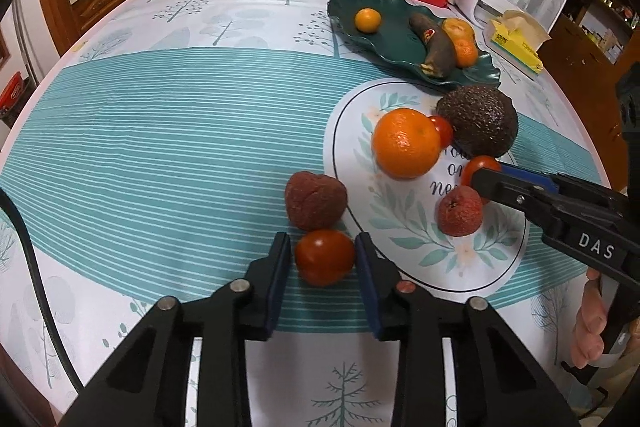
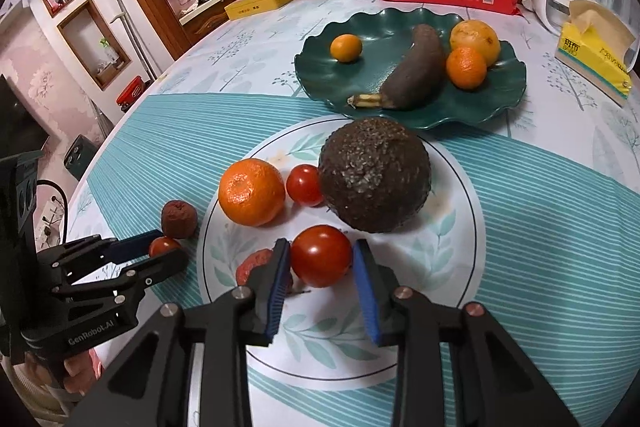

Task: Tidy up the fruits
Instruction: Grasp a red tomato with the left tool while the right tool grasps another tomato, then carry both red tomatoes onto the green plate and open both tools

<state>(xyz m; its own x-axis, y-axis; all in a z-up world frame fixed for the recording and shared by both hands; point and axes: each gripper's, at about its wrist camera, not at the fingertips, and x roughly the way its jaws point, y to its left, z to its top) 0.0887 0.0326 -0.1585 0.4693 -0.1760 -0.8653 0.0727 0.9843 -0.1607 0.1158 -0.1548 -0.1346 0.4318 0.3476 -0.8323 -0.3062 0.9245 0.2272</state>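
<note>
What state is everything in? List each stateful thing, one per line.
left gripper: straddles table tomato, grip unclear
right gripper: straddles plate tomato, grip unclear
banana: blackened, lying on green plate
avocado: whole, on white plate
tissue box: open, tissue sticking out

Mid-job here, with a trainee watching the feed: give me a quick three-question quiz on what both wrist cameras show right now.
1. True or false: the dark green wavy plate holds a blackened banana.
2. What sits between the right gripper fingers? A) a round red tomato B) a large orange C) a dark avocado
3. Fill in: the second red tomato, between the left gripper fingers, rests on the ___, not the white leaf-printed plate.
Key: 1 true; 2 A; 3 teal-striped tablecloth.
</note>
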